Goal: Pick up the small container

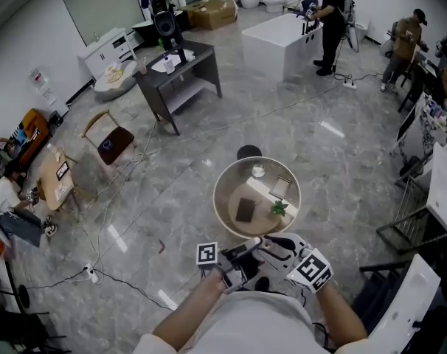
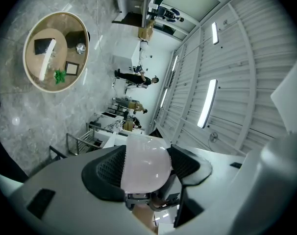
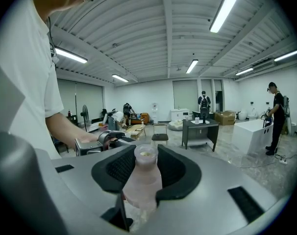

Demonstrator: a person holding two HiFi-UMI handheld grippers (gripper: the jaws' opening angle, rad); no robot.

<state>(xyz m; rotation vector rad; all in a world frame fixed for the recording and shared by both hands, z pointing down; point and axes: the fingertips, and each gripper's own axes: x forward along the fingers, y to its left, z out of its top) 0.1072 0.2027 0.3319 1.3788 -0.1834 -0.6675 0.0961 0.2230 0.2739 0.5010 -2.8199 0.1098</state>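
Observation:
In the right gripper view, my right gripper [image 3: 143, 176] is shut on the small container [image 3: 142, 180], a frosted pinkish bottle with its open neck upward. In the left gripper view, my left gripper [image 2: 146, 169] is shut on a frosted whitish rounded piece [image 2: 145, 161]; what that piece is I cannot tell. In the head view, the left gripper [image 1: 237, 265] and right gripper [image 1: 274, 248] are held close together near my body, tips almost meeting. The left gripper [image 3: 100, 142] also shows beyond the bottle.
A round wooden table [image 1: 225, 177] stands just ahead, carrying a dark square [image 1: 245, 209], a green sprig [image 1: 279, 209], a small frame [image 1: 280, 188] and a small glass [image 1: 258, 171]. Cables cross the floor. A dark desk [image 1: 198, 50], chair [image 1: 109, 135], white counter [image 1: 279, 39] and people stand farther off.

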